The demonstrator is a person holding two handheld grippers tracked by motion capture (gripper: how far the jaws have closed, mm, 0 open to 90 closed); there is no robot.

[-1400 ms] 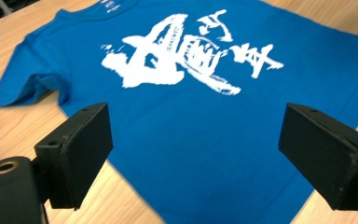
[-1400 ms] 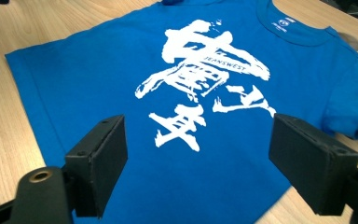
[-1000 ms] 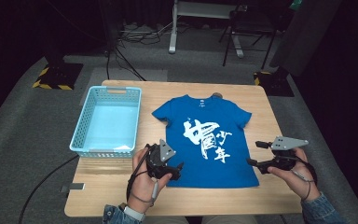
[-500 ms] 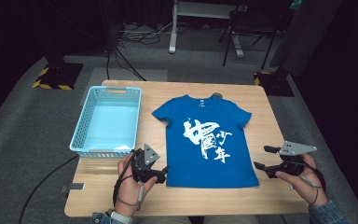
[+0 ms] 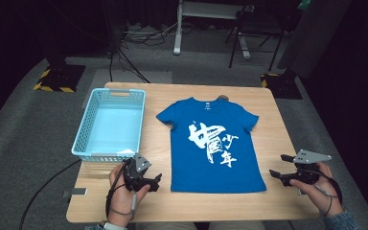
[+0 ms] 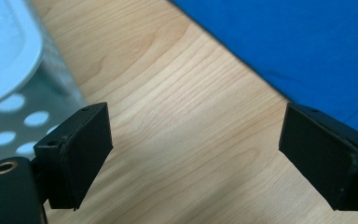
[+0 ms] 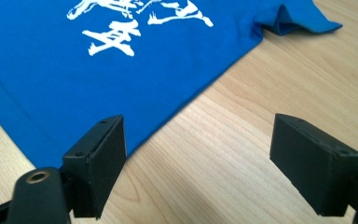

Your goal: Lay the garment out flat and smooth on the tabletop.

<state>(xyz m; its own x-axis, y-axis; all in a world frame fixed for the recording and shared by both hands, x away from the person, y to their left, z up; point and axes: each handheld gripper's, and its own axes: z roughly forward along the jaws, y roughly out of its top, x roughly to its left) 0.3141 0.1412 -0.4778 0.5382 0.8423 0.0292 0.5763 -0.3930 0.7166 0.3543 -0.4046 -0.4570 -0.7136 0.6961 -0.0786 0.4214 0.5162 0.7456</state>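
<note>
On the wooden table [image 5: 278, 124], a blue T-shirt [image 5: 213, 143] lies flat between the left gripper [image 5: 154, 180] and right gripper [image 5: 277, 166], both with jaws spread wide and empty.

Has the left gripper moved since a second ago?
Yes. In the high view the left gripper has slid left off the blue T-shirt's bottom corner, toward the basket; its fingers are open over bare table.

text: large white brush-style Chinese characters | on: chest of the blue short-sleeved cotton T-shirt [image 5: 214, 143] | legibility: "中" and "年" readable, others unclear | elsewhere: none
</note>
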